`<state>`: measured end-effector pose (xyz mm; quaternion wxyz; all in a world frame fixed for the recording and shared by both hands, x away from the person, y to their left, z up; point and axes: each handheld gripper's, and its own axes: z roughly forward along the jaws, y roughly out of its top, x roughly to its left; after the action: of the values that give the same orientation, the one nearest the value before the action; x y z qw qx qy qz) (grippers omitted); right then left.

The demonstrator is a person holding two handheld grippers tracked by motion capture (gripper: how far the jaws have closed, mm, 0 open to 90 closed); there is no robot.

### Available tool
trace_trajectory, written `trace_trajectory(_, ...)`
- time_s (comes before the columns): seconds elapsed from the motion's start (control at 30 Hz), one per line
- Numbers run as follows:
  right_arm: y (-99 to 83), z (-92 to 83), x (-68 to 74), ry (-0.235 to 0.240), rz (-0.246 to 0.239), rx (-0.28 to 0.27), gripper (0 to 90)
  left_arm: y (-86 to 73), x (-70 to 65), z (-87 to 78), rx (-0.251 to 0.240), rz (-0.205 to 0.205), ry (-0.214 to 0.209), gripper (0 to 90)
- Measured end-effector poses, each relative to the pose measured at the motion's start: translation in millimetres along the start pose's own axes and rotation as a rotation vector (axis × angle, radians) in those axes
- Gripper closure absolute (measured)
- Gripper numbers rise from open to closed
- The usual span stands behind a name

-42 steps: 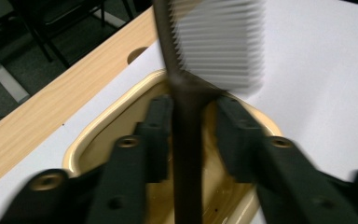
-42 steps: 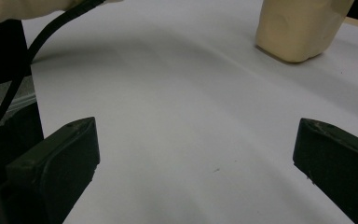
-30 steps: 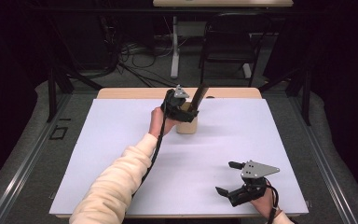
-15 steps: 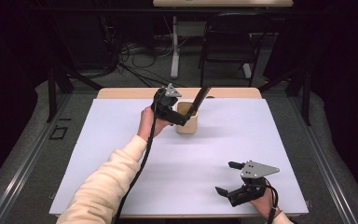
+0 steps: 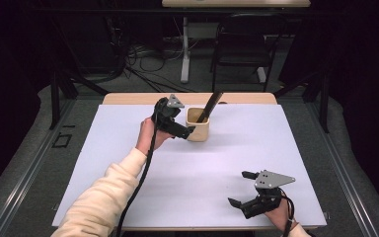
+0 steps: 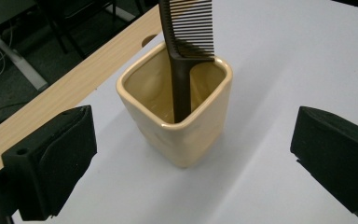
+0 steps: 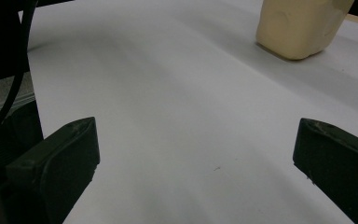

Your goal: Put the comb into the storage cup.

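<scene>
**Comb upright in the cup, both grippers empty**

A glossy cream cup (image 6: 179, 119) with a squarish mouth, rounded corners and slightly dented walls stands on the white table cover (image 5: 177, 173), near its far edge. Its glaze catches the light along the rim. Inside it a dark comb (image 6: 185, 51) stands handle down, leaning against the far side of the rim; the thin, evenly spaced teeth rise above the cup and the top of the comb is cut off by the upper edge of the left gripper view. In the high view the comb (image 5: 210, 105) reads only as a dark slanted bar, its teeth too small to make out.

The left gripper (image 5: 177, 129) sits just beside the cup on its left side, jaws spread wide and just opened further, with nothing pressed between them. In the left gripper view the cup lies ahead between the two matte black, blocky pads (image 6: 63, 158), clear of both.

The right gripper (image 5: 242, 188) rests low near the front right corner of the cover, well apart from the cup, jaws open and empty. In the right gripper view the cup (image 7: 303, 25) shows only as a lower body, its top cut off, and a dark blurred cable (image 7: 16, 51) crosses the left side.

Beyond the cover a strip of pale wooden tabletop (image 5: 128, 98) shows.
</scene>
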<state>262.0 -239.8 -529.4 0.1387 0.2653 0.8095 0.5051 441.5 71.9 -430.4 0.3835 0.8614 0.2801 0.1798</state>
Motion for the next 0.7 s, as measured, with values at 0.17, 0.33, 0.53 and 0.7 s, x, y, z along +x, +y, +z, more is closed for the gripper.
trace_trajectory(0.17,-0.1,0.3,-0.2,0.001,-0.004,0.000,0.0,-8.5,-2.0,-9.1,0.010,0.009,0.007,0.3)
trace_trajectory(0.33,-0.1,-0.3,0.1,0.002,-0.004,0.003,0.0,-19.9,-2.5,-15.7,0.013,0.010,0.020,0.3)
trace_trajectory(0.53,-0.1,-0.1,-0.5,-0.001,0.001,-0.001,0.0,-28.3,-0.9,-25.2,0.023,0.005,0.030,0.3)
trace_trajectory(0.7,-0.2,0.7,0.2,-0.001,-0.002,0.008,0.0,-38.6,-4.2,-35.8,0.009,0.002,0.048,0.2)
